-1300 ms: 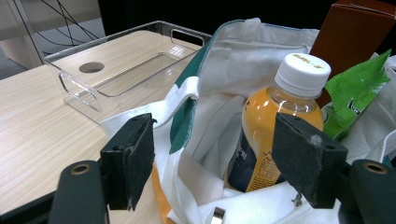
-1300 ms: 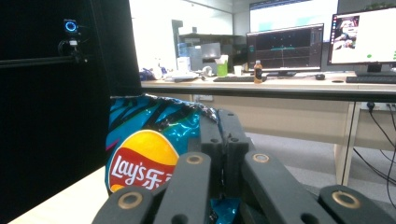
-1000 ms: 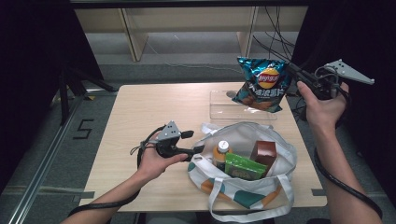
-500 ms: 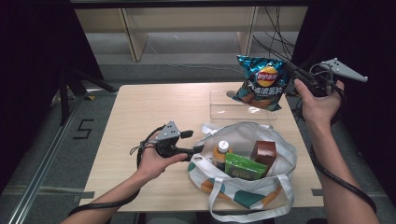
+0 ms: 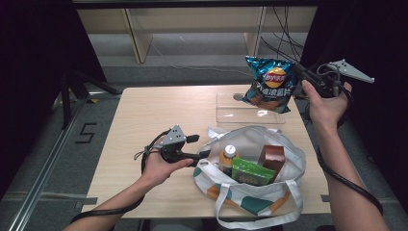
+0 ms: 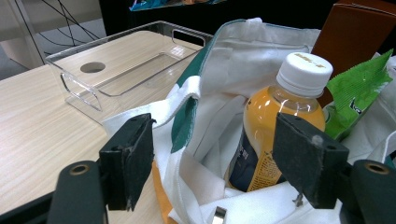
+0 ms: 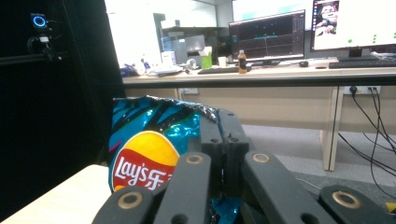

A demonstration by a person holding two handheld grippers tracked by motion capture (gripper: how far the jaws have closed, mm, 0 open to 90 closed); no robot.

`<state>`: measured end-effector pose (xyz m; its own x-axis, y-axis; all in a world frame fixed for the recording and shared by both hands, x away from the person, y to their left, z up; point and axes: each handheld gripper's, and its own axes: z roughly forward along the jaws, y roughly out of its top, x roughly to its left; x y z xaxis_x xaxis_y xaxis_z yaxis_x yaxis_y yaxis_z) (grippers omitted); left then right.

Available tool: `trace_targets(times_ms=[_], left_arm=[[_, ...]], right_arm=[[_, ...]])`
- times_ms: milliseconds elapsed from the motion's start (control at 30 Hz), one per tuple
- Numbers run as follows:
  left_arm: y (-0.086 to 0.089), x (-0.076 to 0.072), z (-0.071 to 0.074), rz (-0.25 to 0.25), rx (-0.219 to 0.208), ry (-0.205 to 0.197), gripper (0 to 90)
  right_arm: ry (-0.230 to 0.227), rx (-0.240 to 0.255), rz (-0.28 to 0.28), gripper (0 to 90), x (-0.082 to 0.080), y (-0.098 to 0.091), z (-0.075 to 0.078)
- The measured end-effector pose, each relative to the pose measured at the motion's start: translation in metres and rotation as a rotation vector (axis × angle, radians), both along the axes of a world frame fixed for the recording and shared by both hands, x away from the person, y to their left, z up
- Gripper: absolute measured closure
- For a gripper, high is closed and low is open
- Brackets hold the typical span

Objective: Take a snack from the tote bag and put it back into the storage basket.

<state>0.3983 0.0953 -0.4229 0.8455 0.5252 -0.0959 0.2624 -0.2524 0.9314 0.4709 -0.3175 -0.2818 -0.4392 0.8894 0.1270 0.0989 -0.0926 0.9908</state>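
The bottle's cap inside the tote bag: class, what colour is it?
White; the cap tops an orange drink bottle, clearest in the left gripper view.

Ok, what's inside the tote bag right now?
The tote bag holds an orange drink bottle with a white cap, a green snack packet and a brown box. Anything beneath them is covered by these items and the bag's cloth.

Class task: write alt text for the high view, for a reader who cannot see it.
A person's right gripper holds a blue chip bag up above a clear tray on a wooden table. The left gripper, jaws open, sits at the rim of a white tote bag containing an orange drink bottle, a green packet and a brown box.
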Motion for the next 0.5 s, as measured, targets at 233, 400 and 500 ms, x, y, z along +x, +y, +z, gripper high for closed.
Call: trace_targets(times_ms=[233,400,500], left_arm=[[0.0,0.0,0.001,0.001,0.005,-0.002,28.8],[0.0,0.0,0.0,-0.001,0.0,-0.002,28.8],[0.0,0.0,0.001,-0.002,0.007,-0.014,28.8]], right_arm=[[0.013,0.011,-0.009,90.0,0.005,0.001,-0.001],[0.01,0.011,-0.018,90.0,0.01,0.002,-0.001],[0.016,0.004,-0.017,90.0,0.012,0.002,-0.002]])
